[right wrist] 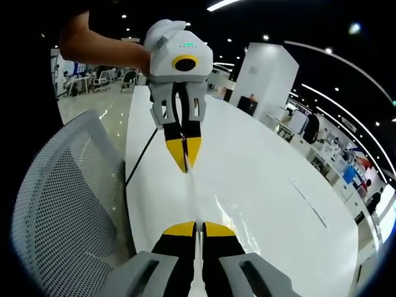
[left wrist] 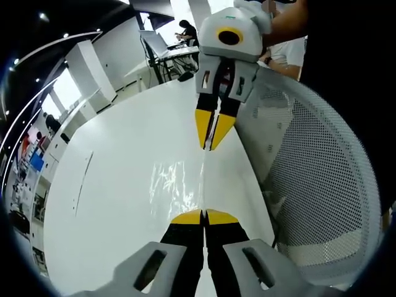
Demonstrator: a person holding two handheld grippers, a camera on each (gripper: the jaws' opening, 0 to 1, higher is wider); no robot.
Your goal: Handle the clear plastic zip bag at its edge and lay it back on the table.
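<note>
The clear plastic zip bag (left wrist: 202, 179) hangs stretched between my two grippers above the white table (left wrist: 117, 167). It shows almost edge-on as a thin glinting strip. My left gripper (left wrist: 203, 213) is shut on its near edge at the bottom of the left gripper view. Facing it from the top, my right gripper (left wrist: 209, 145) is shut on the far edge, held by a person's hand. In the right gripper view the bag (right wrist: 193, 198) runs from my right gripper (right wrist: 198, 224) up to the left gripper (right wrist: 185, 167), over the table (right wrist: 266, 179).
A white mesh office chair (left wrist: 315, 179) stands close against the table's edge, also seen in the right gripper view (right wrist: 68, 198). A dark cable (right wrist: 139, 158) hangs along that edge. Desks and people sit far behind in the office.
</note>
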